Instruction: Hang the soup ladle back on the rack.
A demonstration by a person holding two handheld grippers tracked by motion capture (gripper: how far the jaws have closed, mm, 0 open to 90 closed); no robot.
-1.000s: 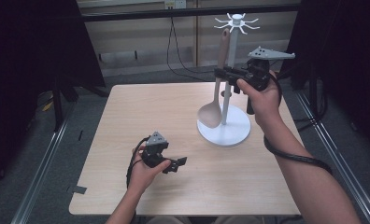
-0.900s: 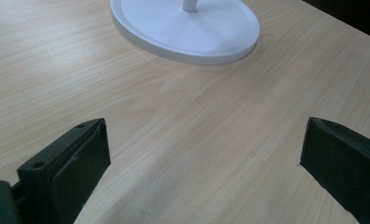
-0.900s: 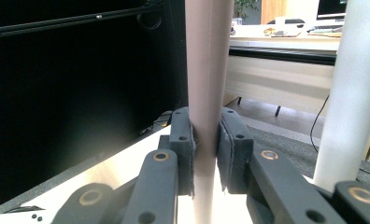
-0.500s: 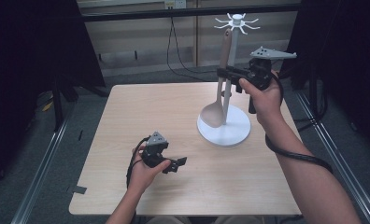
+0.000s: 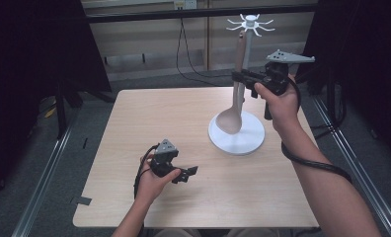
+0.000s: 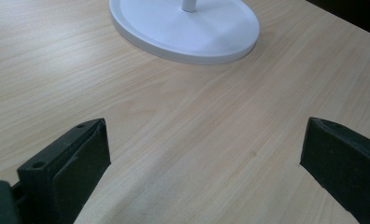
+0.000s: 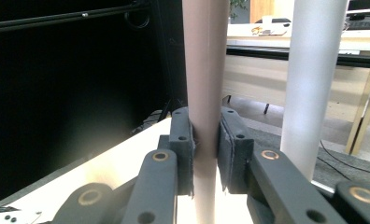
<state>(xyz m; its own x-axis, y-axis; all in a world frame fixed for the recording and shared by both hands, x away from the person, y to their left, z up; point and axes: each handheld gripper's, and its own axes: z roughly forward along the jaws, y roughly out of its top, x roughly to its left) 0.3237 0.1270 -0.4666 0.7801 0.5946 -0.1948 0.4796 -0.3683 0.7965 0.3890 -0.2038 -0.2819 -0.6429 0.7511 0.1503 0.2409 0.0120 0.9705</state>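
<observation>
We see table (image 5: 149, 123) evenly lit from above, surrounds black. Faint glare on white base (image 6: 188, 28) ahead of left tongs. Right tongs' near links blurred; dark left of them, bright room beyond.

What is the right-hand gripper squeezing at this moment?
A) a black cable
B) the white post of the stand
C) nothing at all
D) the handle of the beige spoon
D: in the right gripper view, the right gripper has both jaws pressed against the handle of the beige spoon, while the white post of the round-based utensil stand stands free beside it.
</observation>
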